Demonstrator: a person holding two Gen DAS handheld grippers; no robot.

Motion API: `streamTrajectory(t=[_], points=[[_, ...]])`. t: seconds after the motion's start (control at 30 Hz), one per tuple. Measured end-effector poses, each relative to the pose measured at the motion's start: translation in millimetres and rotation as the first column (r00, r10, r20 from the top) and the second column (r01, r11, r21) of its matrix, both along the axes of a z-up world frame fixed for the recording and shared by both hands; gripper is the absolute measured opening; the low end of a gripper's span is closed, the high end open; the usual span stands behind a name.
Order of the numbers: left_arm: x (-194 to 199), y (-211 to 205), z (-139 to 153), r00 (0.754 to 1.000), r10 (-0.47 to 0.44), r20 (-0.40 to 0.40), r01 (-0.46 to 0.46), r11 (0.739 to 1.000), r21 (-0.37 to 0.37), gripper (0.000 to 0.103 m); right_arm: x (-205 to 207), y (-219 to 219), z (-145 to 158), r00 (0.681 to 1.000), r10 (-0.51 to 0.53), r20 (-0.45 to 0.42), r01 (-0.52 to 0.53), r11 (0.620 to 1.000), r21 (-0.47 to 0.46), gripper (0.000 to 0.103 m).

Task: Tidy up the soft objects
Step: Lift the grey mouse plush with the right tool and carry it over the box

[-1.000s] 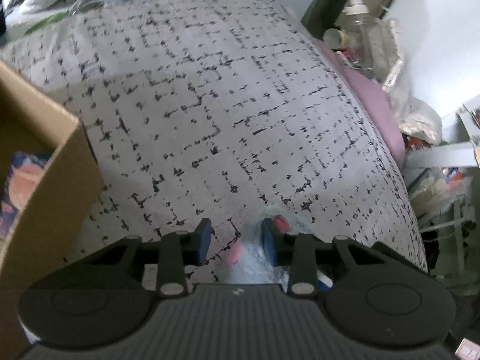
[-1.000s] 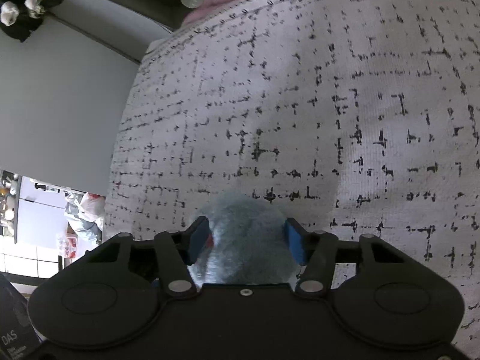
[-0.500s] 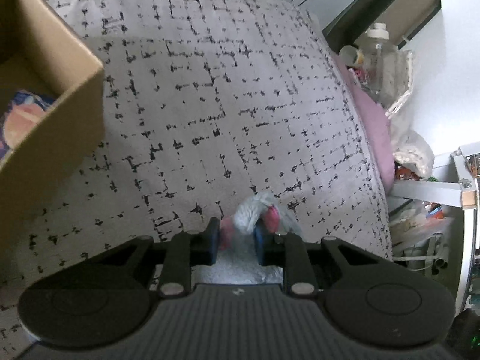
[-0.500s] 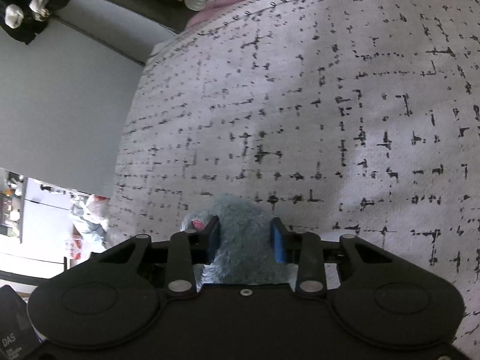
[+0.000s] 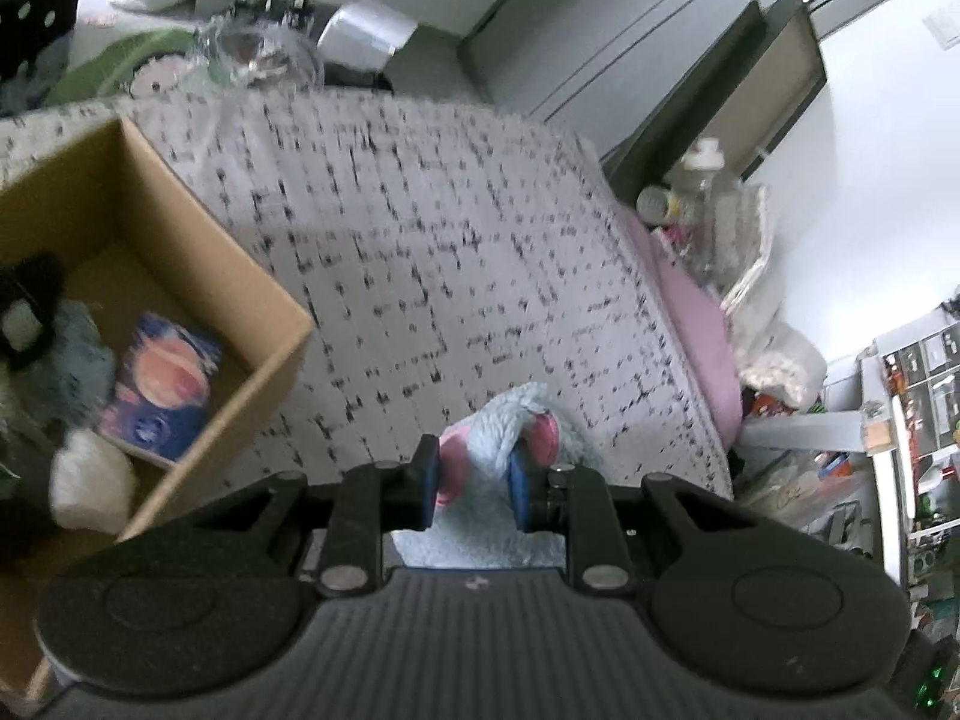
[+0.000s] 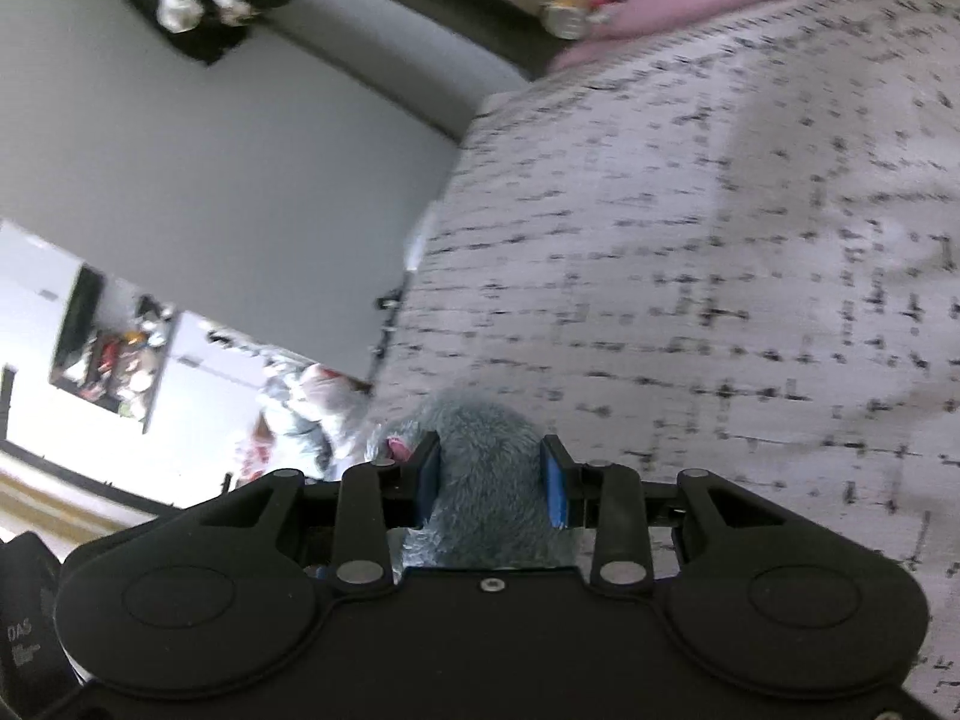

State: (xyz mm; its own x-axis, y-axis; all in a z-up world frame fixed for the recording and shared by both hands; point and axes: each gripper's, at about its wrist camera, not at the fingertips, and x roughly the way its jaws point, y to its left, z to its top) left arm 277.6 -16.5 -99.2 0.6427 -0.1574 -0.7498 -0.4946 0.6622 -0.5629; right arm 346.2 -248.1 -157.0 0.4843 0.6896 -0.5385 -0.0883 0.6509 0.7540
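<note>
**Q:** Holding anything right now?

**Me:** Yep, both. My left gripper [image 5: 471, 480] is clamped on a pale blue plush toy [image 5: 510, 426] with pink bits, up over the bed [image 5: 450, 276]. A cardboard box [image 5: 264, 360] sits just off to its left.

**Q:** And the other?

**Me:** My right gripper [image 6: 489, 480] is squeezing grey-blue fur [image 6: 486, 480], possibly the same toy, can't tell. Bed's ahead of it.

The bed cover [image 5: 456, 276] is pale grey with a broken black grid pattern, edged by a pink sheet [image 5: 699, 348]. A pale blue plush toy [image 5: 510, 438] with pink patches sits between blue pads [image 5: 517, 480]; the cardboard box [image 5: 198, 240] is tan. In the right wrist view the plush [image 6: 489, 474] looks grey-blue.
</note>
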Motion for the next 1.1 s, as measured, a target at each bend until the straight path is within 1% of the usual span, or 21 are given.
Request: streamTrajectory(t=[0.1,0.33,0.5,0.63,0.9,1.1], points=[[-10,7,12,1.0,0.02,0.02,-0.02,1.0,0.013,0.023,-7,6,8,0.999,0.031,0.025,-0.032,0.999,0.024,0.034],[-37,25,31,0.997,0.057,0.05,-0.059,0.998,0.038,0.022,-28,25,24,0.991,0.099,0.086,-0.103,0.994,0.041,0.034],[-56,39,43,0.994,0.068,0.086,-0.072,0.996,0.054,0.021,-42,39,35,0.981,0.14,0.137,-0.149,0.987,0.055,0.034],[-69,51,50,0.992,0.074,0.099,-0.081,0.994,0.069,0.021,-51,50,38,0.972,0.168,0.162,-0.18,0.981,0.064,0.034],[-90,73,56,0.989,0.071,0.132,-0.082,0.993,0.08,0.019,-63,72,44,0.952,0.207,0.227,-0.227,0.972,0.063,0.034],[-100,90,53,0.987,0.093,0.134,-0.105,0.991,0.081,0.017,-72,92,42,0.944,0.22,0.244,-0.239,0.97,0.05,0.034]])
